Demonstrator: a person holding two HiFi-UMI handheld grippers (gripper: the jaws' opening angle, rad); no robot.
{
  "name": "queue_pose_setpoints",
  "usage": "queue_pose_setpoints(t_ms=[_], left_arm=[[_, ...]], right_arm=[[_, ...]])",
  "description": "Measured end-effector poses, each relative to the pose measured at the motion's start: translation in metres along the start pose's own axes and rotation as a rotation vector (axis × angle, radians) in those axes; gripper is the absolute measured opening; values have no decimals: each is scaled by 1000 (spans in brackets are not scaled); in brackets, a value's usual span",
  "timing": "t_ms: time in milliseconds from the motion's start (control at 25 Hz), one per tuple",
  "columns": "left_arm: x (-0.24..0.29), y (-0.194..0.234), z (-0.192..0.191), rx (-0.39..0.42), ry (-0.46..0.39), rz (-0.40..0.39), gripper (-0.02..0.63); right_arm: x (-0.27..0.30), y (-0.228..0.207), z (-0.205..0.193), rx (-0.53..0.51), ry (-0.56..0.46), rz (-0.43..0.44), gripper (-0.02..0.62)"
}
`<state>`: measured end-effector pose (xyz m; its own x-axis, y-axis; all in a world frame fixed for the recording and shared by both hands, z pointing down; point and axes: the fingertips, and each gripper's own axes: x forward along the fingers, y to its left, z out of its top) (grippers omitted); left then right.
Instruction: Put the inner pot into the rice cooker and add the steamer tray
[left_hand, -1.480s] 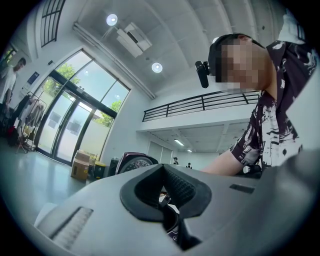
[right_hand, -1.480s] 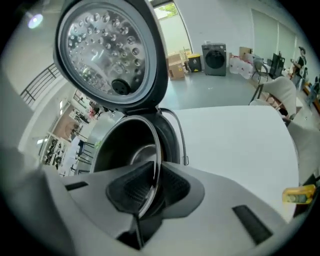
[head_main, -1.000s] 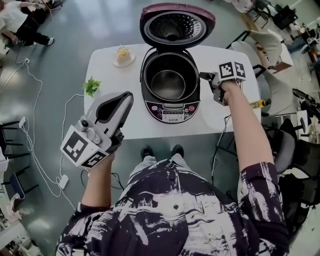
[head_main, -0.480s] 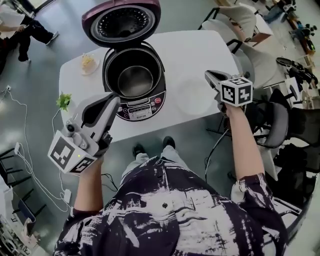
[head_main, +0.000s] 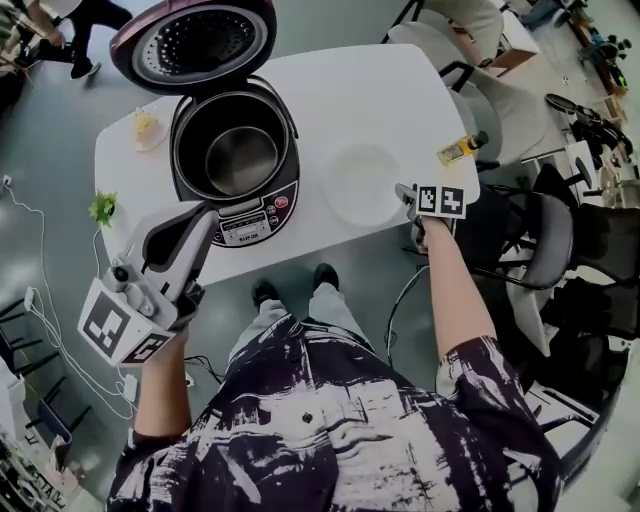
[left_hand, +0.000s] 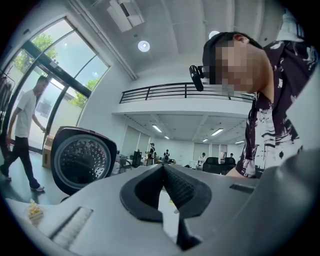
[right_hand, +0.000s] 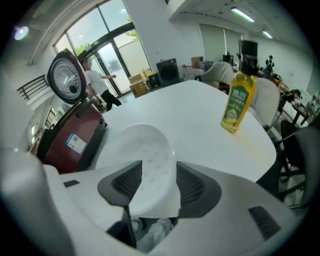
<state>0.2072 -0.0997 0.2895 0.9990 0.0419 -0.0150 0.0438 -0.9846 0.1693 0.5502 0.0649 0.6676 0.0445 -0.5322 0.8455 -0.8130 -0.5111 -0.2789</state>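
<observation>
Pot seated in cooker. Right gripper — fingers just opening, nothing gripped — aimed at tray mid-right, for pickup; left gripper fingers closed, empty.

White rounded surface on glossy grey-green floor. Black office chair just to its right, white cables trailing over the floor on the left. Open hall: tall glazed wall letting in daylight, mezzanine with black railing, round ceiling light, strip lights underneath the mezzanine.
</observation>
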Motion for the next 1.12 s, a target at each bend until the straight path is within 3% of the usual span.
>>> queue_pose_setpoints(t_ms=[160, 400, 560, 760, 960, 1120], left_arm=[[0, 2, -7, -6, 17, 23, 5], [-9, 6, -13, -10, 27, 64, 5], [-16, 8, -13, -9, 28, 82, 5], [-22, 10, -12, -11, 28, 94, 5], [-24, 10, -9, -14, 8, 76, 5], [-24, 9, -1, -4, -30, 49, 5]], right_arm=[[28, -10, -10, 60, 58, -12, 187], [50, -22, -27, 26, 156, -81, 174], [55, -28, -37, 4, 203, -132, 41], [52, -31, -34, 124, 179, -128, 9], [36, -25, -29, 107, 178, -105, 6], [9, -10, 3, 84, 127, -58, 3]])
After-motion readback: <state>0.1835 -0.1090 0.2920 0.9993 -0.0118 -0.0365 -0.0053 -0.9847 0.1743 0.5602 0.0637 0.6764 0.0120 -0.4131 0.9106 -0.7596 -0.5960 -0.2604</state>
